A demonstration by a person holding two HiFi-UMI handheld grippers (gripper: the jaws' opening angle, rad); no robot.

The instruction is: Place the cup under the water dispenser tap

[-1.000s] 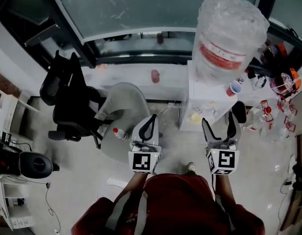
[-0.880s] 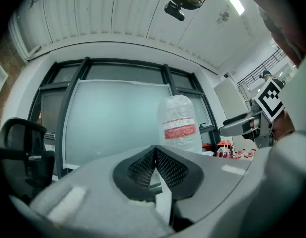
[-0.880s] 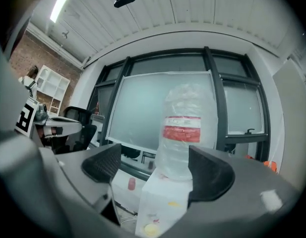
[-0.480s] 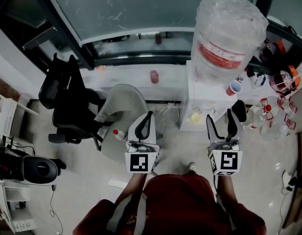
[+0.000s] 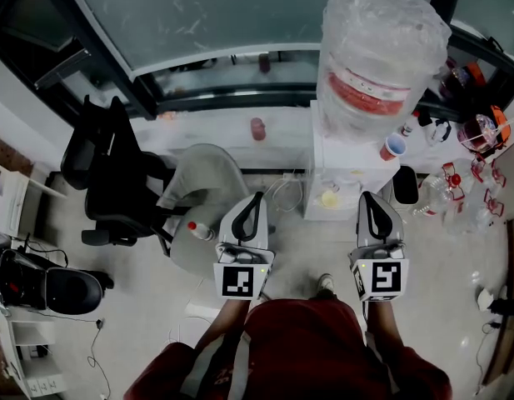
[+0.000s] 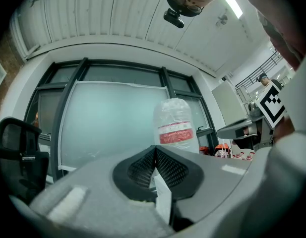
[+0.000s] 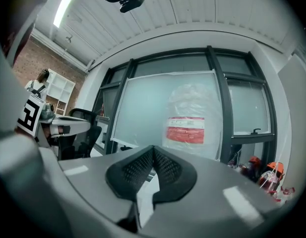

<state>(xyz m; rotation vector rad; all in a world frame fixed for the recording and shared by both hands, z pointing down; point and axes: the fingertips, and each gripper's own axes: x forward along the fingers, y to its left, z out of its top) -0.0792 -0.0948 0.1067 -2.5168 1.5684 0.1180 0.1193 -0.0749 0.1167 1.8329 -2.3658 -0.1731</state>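
Left gripper (image 5: 251, 215), right gripper (image 5: 378, 215): jaws pressed together, nothing held. Red cup (image 5: 392, 146) stood upright just right of water bottle (image 5: 377, 57), not at dispenser (image 5: 340, 173) front. Probably best: spread right jaws before reaching, grip cup lightly mid-wall, keep it level.

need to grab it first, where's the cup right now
In the head view the cup is at upper right, just right of the water dispenser, beyond the right gripper.
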